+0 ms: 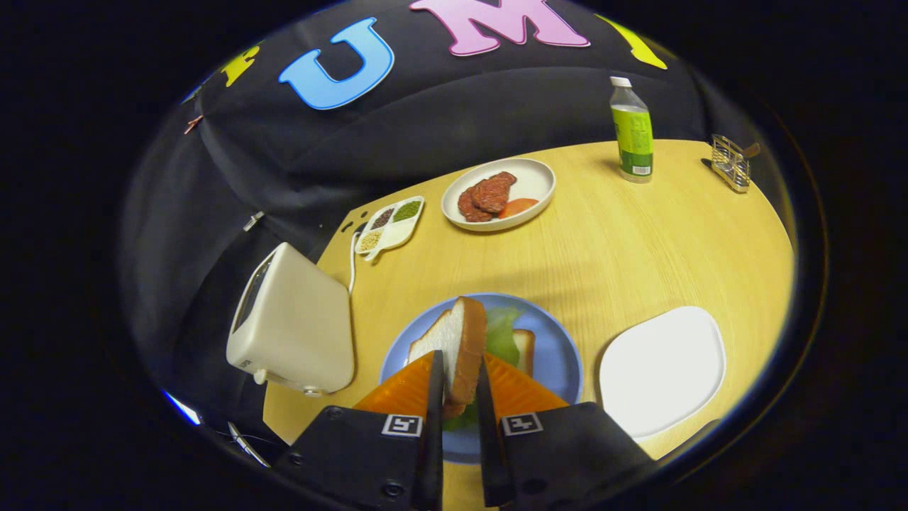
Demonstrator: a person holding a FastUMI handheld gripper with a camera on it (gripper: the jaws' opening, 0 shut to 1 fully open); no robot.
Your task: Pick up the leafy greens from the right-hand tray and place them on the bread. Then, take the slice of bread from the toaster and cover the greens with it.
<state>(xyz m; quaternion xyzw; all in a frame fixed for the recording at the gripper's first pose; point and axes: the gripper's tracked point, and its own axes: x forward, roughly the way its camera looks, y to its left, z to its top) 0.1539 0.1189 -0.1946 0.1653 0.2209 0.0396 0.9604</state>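
Gripping a thick slice of white bread with a brown crust [454,348], the tongs [460,387] are clenched on it, one finger pressed on each face, so the slice stands on edge between them. The slice is held just above a round light-blue plate [557,355] on the pale wooden counter [624,241]. On that plate, just beyond the fingers, lies a pale green lettuce leaf [502,333] on top of a second slice of bread [526,348], of which a crust corner shows beside the leaf. A bit more green peeks out low between the fingers, probably the same leaf, though it's partly hidden.

Left of the blue plate, a cream-white boxy toaster [291,326] sits at the counter's edge, its slot side facing away. A white cord [352,262] runs from behind it toward a small white divided tray of grains and seeds [390,224] farther back.

Right of the blue plate, a white rounded-square tray [663,369] sits near the counter's front corner, apart from the plate.

Well beyond the fingers, a white oval dish [528,186] holds dark red-brown meat slices [486,196] and an orange-red slice [518,207] next to them. Farther right stands an upright plastic bottle with a green label and white cap [631,131], and at the far right corner a small metal wire rack [731,163].
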